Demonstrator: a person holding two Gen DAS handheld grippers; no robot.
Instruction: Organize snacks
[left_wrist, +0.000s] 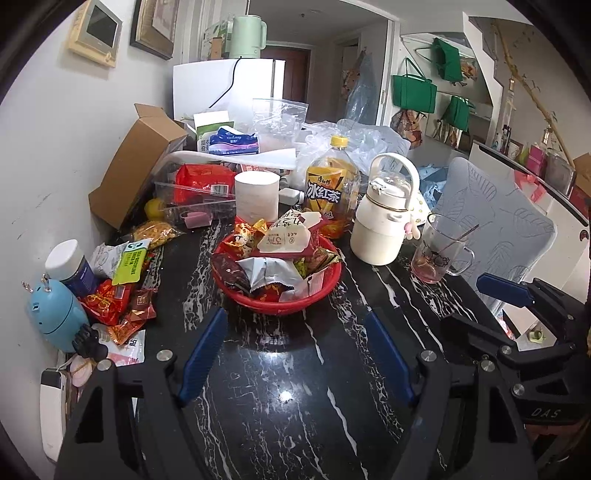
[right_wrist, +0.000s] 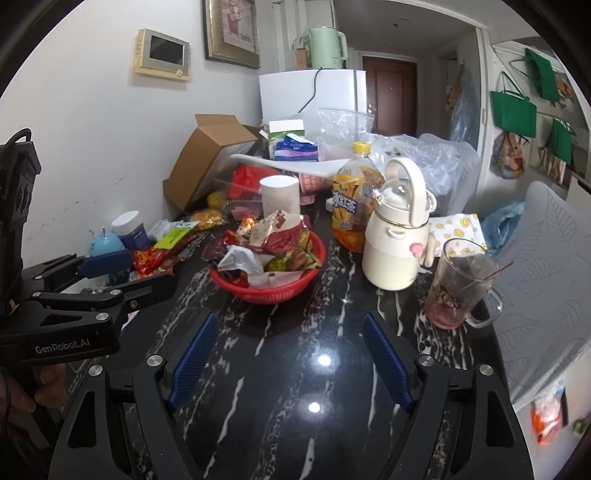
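A red basket (left_wrist: 325, 291) (right_wrist: 295, 290) heaped with wrapped snacks stands mid-table on the black marble top. Among them are a silver packet (left_wrist: 269, 271) (right_wrist: 240, 258) and a white-and-red packet (left_wrist: 288, 238). More loose snack packets (left_wrist: 118, 295) (right_wrist: 162, 254) lie to the basket's left by the wall. My left gripper (left_wrist: 295, 325) hovers open just short of the basket, nothing between its blue pads. My right gripper (right_wrist: 288, 325) is open too, also in front of the basket and holding nothing. In the left wrist view the right gripper (left_wrist: 506, 291) shows at the right edge; in the right wrist view the left gripper (right_wrist: 107, 262) shows at the left.
Behind the basket stand a paper roll (left_wrist: 256, 194), an iced-tea bottle (left_wrist: 332, 192), a cream flask (left_wrist: 384, 225) and a glass mug with a spoon (left_wrist: 439, 251). A cardboard box (left_wrist: 140, 166), clear bin (left_wrist: 195, 192), blue gadget (left_wrist: 55, 314) and white-capped jar (left_wrist: 72, 266) crowd the left. A chair (left_wrist: 509, 221) stands right.
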